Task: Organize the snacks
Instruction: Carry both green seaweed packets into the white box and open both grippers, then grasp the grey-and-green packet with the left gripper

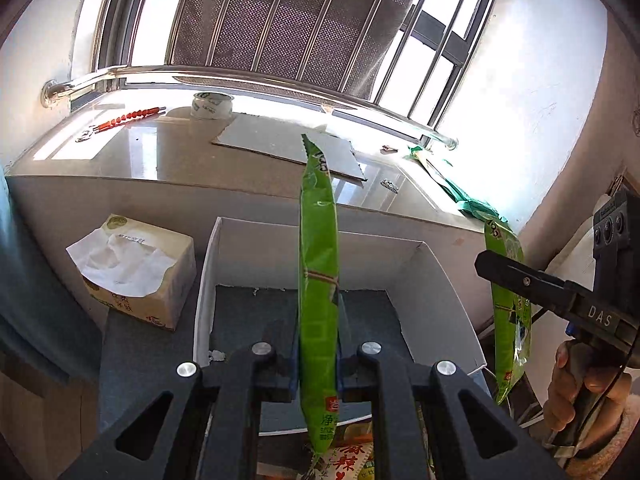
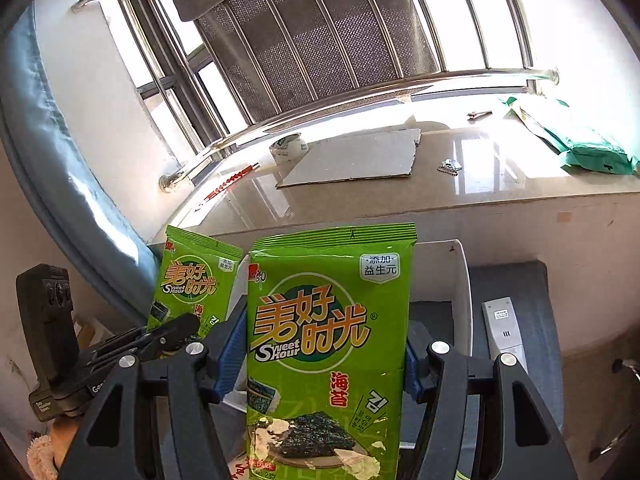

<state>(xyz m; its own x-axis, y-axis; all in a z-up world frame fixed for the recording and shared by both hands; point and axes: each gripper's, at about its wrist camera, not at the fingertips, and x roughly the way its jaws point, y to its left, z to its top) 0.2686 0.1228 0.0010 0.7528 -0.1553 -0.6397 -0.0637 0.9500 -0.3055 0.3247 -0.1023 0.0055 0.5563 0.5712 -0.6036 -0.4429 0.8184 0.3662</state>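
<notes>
My left gripper (image 1: 318, 364) is shut on a green seaweed snack packet (image 1: 318, 280), held upright and edge-on above an open white box (image 1: 440, 276). My right gripper (image 2: 320, 360) is shut on a second green seaweed packet (image 2: 328, 344), held upright with its printed face toward the camera. In the left wrist view the right gripper (image 1: 504, 268) and its packet (image 1: 508, 320) are at the right of the box. In the right wrist view the left gripper (image 2: 176, 332) and its packet (image 2: 192, 284) are at the left. More snack packets (image 1: 352, 460) lie below.
A tissue pack (image 1: 136, 268) stands left of the box. A remote control (image 2: 502, 328) lies on the dark surface to the right. The stone windowsill (image 1: 160, 152) behind holds a tape roll (image 1: 212, 106), cardboard (image 1: 288, 144) and a green bag (image 2: 588, 148).
</notes>
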